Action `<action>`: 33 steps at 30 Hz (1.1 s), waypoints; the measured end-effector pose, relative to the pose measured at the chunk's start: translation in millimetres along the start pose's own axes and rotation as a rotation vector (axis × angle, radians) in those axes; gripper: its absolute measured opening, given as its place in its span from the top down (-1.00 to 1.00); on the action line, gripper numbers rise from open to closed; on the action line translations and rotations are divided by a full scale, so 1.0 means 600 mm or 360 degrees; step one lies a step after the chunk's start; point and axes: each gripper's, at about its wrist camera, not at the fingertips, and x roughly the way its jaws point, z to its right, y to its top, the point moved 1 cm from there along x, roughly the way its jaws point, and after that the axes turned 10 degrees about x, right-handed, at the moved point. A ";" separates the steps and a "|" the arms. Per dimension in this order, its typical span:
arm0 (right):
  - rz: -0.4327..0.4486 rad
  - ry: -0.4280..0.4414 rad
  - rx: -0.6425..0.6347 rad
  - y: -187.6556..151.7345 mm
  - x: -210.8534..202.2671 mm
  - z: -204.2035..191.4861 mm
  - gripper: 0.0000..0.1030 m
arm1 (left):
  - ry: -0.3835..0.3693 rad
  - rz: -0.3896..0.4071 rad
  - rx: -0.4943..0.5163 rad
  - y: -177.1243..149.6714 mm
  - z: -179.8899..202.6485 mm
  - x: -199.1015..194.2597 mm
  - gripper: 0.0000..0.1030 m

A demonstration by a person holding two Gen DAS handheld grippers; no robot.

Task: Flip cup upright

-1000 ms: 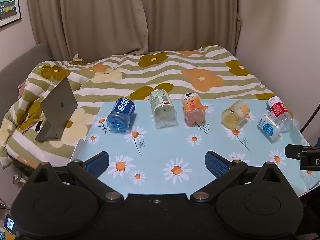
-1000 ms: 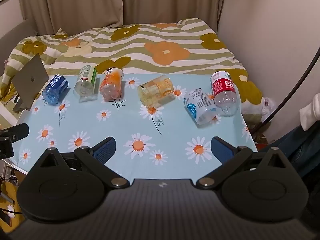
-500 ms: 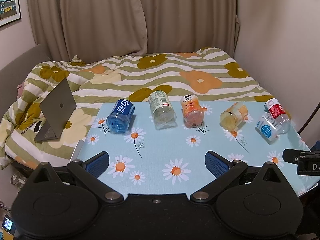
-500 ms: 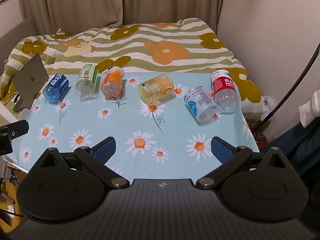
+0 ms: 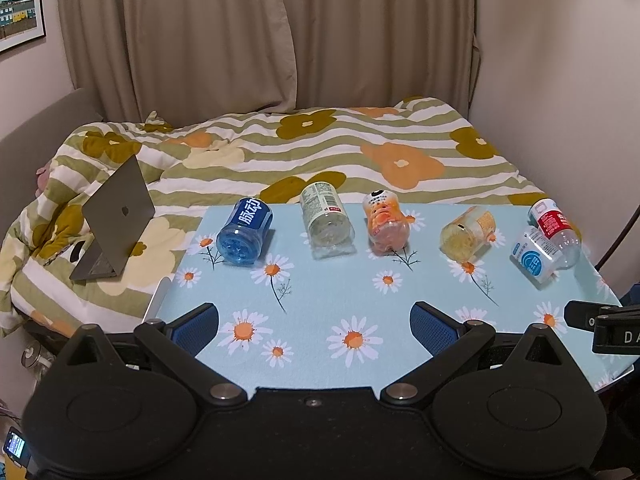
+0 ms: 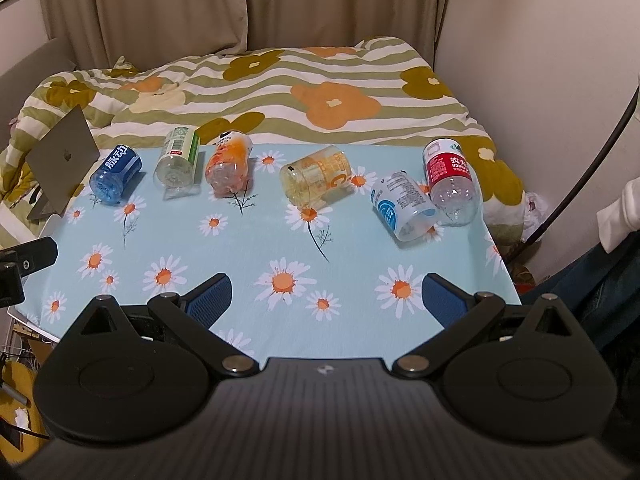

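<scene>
Sideways, six cut-bottle cups (image 6: 316,178).

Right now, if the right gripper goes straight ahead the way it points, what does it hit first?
Probably the yellow cup, lying on its side nearly dead ahead of the open right gripper; only bare tablecloth lies between, though depth is uncertain.

Straight ahead of the tongs stands a table (image 5: 320,360) covered in a light blue daisy-print cloth. Beyond its far edge lies a bed under a quilt (image 5: 328,148) striped green and white with big orange and olive flowers. An open grey laptop (image 5: 116,212) sits on the quilt, ahead and to the left. Beige curtains (image 5: 260,32) hang behind the bed, a plain pale wall (image 5: 560,60) closes the right side, and a framed picture (image 5: 20,4) hangs far upper left.
</scene>
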 end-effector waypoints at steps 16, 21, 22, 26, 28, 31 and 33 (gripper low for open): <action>0.0001 -0.0004 0.0001 -0.004 -0.005 -0.004 -1.00 | 0.0008 0.0009 -0.0013 -0.009 -0.009 -0.010 -1.00; 0.0001 0.0004 0.0007 -0.008 -0.011 -0.003 -1.00 | 0.0009 0.0008 -0.0014 -0.010 -0.009 -0.011 -1.00; -0.0002 0.0003 0.0007 -0.008 -0.010 -0.003 -1.00 | 0.0010 0.0008 -0.0015 -0.011 -0.009 -0.011 -1.00; -0.0001 0.0004 0.0008 -0.007 -0.009 -0.002 -1.00 | 0.0009 0.0009 -0.0014 -0.011 -0.009 -0.011 -1.00; -0.0001 0.0002 0.0008 -0.007 -0.009 -0.002 -1.00 | 0.0008 0.0009 -0.0013 -0.012 -0.009 -0.011 -1.00; -0.0001 0.0003 0.0009 -0.006 -0.009 -0.002 -1.00 | 0.0009 0.0008 -0.0009 -0.014 -0.007 -0.014 -1.00; -0.0002 0.0002 0.0009 -0.007 -0.011 -0.002 -1.00 | 0.0009 0.0007 -0.0010 -0.013 -0.006 -0.014 -1.00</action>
